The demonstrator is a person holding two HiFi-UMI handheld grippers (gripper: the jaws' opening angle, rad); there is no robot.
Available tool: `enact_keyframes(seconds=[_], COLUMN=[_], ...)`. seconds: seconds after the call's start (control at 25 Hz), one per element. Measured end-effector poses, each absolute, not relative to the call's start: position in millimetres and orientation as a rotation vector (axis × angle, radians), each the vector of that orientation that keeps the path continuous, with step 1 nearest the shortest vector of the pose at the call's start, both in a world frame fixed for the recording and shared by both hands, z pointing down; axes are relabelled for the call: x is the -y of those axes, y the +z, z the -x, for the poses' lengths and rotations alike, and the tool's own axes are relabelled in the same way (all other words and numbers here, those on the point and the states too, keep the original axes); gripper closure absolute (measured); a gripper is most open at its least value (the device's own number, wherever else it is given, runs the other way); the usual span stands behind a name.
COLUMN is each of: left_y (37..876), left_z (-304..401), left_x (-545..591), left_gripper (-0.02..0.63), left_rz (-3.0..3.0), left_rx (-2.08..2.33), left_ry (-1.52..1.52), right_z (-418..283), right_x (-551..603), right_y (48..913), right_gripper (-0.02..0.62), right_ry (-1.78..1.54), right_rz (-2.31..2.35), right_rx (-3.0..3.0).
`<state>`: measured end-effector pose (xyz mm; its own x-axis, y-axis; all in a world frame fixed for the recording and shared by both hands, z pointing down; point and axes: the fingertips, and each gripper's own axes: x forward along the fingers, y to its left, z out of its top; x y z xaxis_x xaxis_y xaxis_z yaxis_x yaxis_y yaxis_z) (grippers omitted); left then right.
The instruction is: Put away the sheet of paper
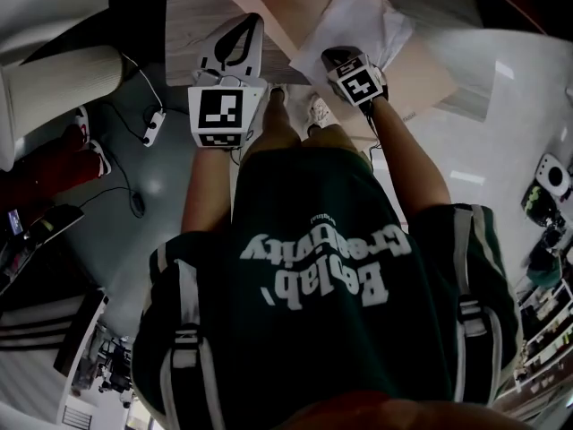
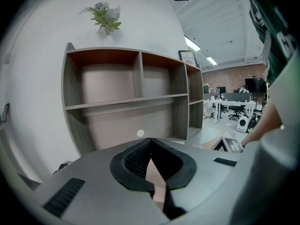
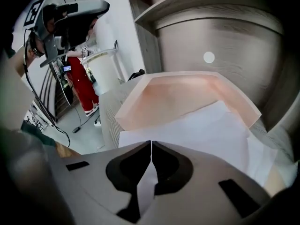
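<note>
Right gripper view: 1 paper sheet (image 3: pixel 206 130), likely light, floppy, take near edge; left gripper (image 2: pixel 150 139), right gripper (image 3: pixel 151 143) pressed together.

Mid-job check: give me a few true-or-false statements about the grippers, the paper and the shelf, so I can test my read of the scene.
1. The right gripper has its jaws spread wide. False: they are together, over the white sheet of paper.
2. The white sheet lies partly on the pale pink card folder. True.
3. The grey wooden shelf unit is packed with books. False: the compartments in view hold nothing.
4. A small green plant stands on top of the shelf unit. True.
5. The left gripper rests on the white sheet. False: it is off to the sheet's left, over the grey wooden table.
</note>
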<state>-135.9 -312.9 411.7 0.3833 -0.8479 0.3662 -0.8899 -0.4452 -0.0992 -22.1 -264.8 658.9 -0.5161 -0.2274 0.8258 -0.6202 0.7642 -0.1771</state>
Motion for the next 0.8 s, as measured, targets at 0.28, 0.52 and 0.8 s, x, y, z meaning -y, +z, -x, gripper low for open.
enact_keyframes(seconds=[0.28,0.52,0.8], left_y=[420.7,425.0,428.5], left_z=[154.4,164.2,170.4], left_x=[331.5,341.9,351.7], left_gripper=[0.588,0.588,0.588], left_rz=[-2.494,-2.485,-2.474], left_rx=[1.590,1.577,1.576], left_ry=[0.573,0.577,0.581], right_z=[16.7,13.8,25.1], right_x=[294.8,318.2,340.6], right_y=[682.9,683.1,683.6], right_gripper=[0.558,0.558,0.558], right_ry=[0.574,0.588,0.629], right_rz=[-0.731,-0.851,-0.911], right_rx=[2.024,1.990,1.993])
